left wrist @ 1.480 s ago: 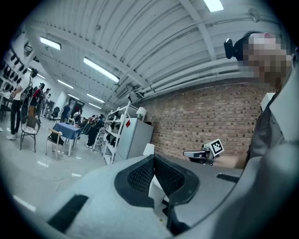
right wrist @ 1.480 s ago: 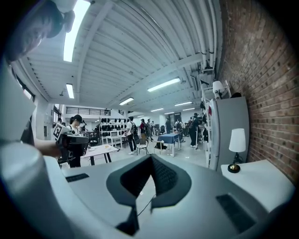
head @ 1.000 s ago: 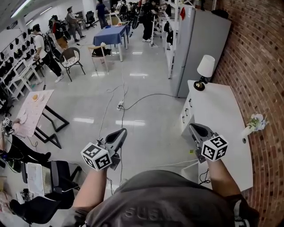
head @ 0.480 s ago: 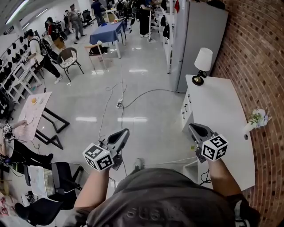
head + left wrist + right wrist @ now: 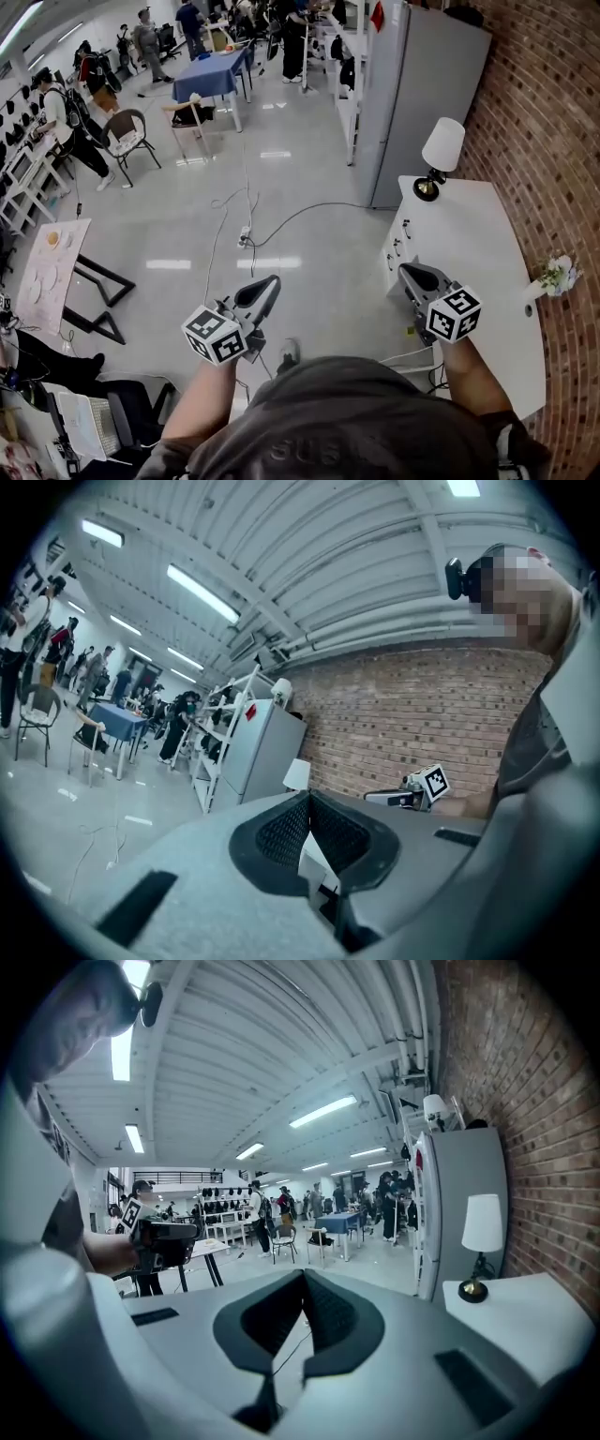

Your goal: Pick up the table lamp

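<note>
The table lamp (image 5: 442, 145) has a white shade and a dark round base. It stands at the far corner of a white cabinet (image 5: 473, 281) against the brick wall. In the right gripper view the lamp (image 5: 483, 1224) is ahead and to the right, well beyond the jaws. The left gripper view shows only the lamp's shade (image 5: 297, 774), just above the jaws. My right gripper (image 5: 405, 272) hovers at the cabinet's near left edge, shut and empty. My left gripper (image 5: 272, 281) is over the floor to the left, its jaws also together with nothing in them.
A tall grey fridge (image 5: 422, 84) stands just behind the lamp. A small vase of flowers (image 5: 555, 275) sits on the cabinet by the brick wall. Cables (image 5: 246, 230) trail over the glossy floor. A blue table (image 5: 211, 73), chairs and several people are farther back.
The person has stepped forward, so the cabinet and the floor have slid nearer in the head view. Both grippers moved along with the person, still shut and level.
</note>
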Demonstrator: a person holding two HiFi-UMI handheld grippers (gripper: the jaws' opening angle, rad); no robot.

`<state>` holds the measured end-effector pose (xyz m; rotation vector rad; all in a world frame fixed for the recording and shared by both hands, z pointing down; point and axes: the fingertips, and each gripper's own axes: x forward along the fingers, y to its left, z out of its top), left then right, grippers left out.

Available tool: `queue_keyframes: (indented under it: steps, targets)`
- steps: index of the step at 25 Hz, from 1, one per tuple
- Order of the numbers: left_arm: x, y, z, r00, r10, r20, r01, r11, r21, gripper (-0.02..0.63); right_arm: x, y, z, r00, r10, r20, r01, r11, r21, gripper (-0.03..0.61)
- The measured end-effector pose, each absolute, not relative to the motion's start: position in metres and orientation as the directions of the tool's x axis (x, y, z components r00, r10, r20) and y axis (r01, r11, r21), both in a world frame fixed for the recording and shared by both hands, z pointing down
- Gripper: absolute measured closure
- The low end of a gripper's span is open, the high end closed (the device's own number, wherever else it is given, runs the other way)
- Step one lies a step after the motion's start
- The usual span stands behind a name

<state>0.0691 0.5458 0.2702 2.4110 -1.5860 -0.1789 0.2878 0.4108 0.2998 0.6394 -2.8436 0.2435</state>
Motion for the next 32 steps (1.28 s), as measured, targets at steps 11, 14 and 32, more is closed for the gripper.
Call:
queue_keyframes:
  steps: [11, 14, 32]
  targets:
    - [-0.115, 0.415, 0.265, 0.459, -0.886, 0.069, -0.870, -0.433, 0.235, 0.609, 0.090, 0.290, 0.279, -0.887, -0.402, 0.229, -0.437, 0.891, -0.127, 0.584]
    - [-0.149, 0.388, 0.265, 0.463, -0.883, 0.077, -0.867, -0.433, 0.248, 0.609, 0.055, 0.266, 0.285, -0.888, -0.387, 0.248, -0.428, 0.893, -0.139, 0.584]
    - [-0.188, 0.195, 0.304, 0.358, -0.926, 0.117, -0.906, -0.314, 0.282, 0.609, 0.009, 0.041, 0.330, -0.926, -0.264, 0.269, -0.325, 0.921, -0.214, 0.584]
